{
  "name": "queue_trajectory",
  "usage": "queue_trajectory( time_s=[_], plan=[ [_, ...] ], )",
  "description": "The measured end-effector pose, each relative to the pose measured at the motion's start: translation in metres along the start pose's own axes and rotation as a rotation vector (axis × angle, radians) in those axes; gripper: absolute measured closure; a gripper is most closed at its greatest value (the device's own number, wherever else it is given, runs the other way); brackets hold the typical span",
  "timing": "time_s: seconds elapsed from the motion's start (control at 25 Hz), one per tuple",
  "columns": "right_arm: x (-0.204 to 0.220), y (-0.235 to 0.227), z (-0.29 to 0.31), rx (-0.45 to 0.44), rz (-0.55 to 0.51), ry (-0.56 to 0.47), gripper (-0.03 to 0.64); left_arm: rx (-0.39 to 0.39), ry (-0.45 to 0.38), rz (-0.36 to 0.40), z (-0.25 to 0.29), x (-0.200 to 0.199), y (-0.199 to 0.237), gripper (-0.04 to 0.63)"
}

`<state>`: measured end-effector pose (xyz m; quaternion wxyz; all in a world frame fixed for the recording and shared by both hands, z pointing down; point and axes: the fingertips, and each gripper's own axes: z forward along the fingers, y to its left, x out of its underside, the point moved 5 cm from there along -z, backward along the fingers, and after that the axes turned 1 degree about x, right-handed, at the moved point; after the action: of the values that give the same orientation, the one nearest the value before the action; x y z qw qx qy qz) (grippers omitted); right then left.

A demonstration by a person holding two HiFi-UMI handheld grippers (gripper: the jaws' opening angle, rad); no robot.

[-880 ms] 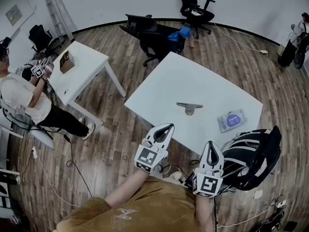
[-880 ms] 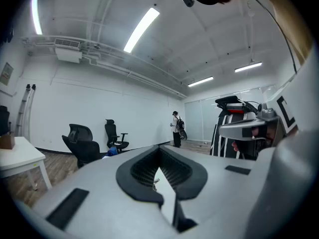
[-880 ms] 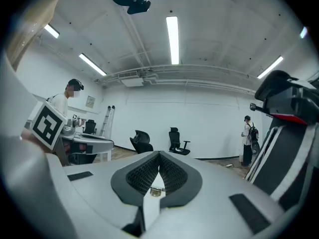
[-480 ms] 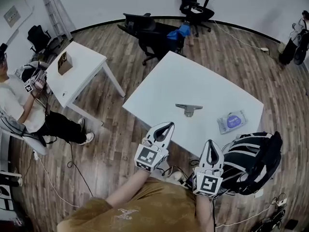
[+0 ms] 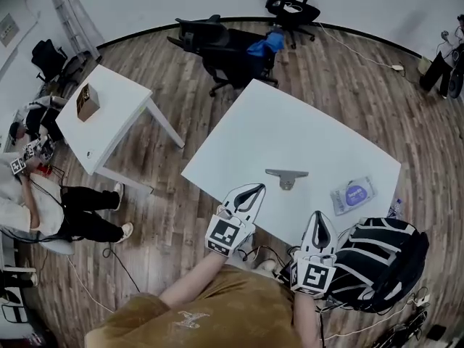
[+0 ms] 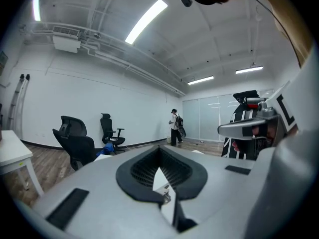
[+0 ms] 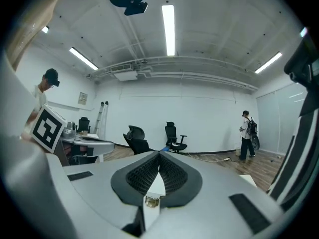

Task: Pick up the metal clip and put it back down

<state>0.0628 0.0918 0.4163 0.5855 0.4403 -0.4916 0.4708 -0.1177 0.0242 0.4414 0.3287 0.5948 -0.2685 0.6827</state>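
Note:
The metal clip, a grey T-shaped piece, lies on the white table toward its near side. My left gripper hovers over the near edge of the table, just left of and short of the clip; its jaws are shut with nothing between them. My right gripper is held below the near edge, right of the clip, also shut and empty. In the left gripper view the closed jaws point out over the room, and in the right gripper view the jaws do the same.
A packet of wipes lies on the table to the right of the clip. A black backpack sits on the floor by my right gripper. Office chairs stand behind the table. A second white table and a seated person are at left.
The head view has shifted a little, so the table sits slightly lower in the picture. Both grippers stay shut near the table's near edge. The clip has not moved.

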Motion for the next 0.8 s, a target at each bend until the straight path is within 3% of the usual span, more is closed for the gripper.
queue_trajectory(
  time_s=[0.32,0.56,0.8],
  plan=[
    [0.007,-0.012,0.041,0.065,0.016,0.037,0.611,0.038,0.071,0.033,0.041,0.02,0.036,0.598],
    [0.018,-0.026,0.061,0.032,0.028,0.086,0.611,0.061,0.087,0.074,0.068,0.031,0.039,0.598],
    [0.032,-0.04,0.071,0.036,0.057,0.115,0.611,0.1,0.23,0.221,0.099,0.066,0.034,0.598]
  ],
)
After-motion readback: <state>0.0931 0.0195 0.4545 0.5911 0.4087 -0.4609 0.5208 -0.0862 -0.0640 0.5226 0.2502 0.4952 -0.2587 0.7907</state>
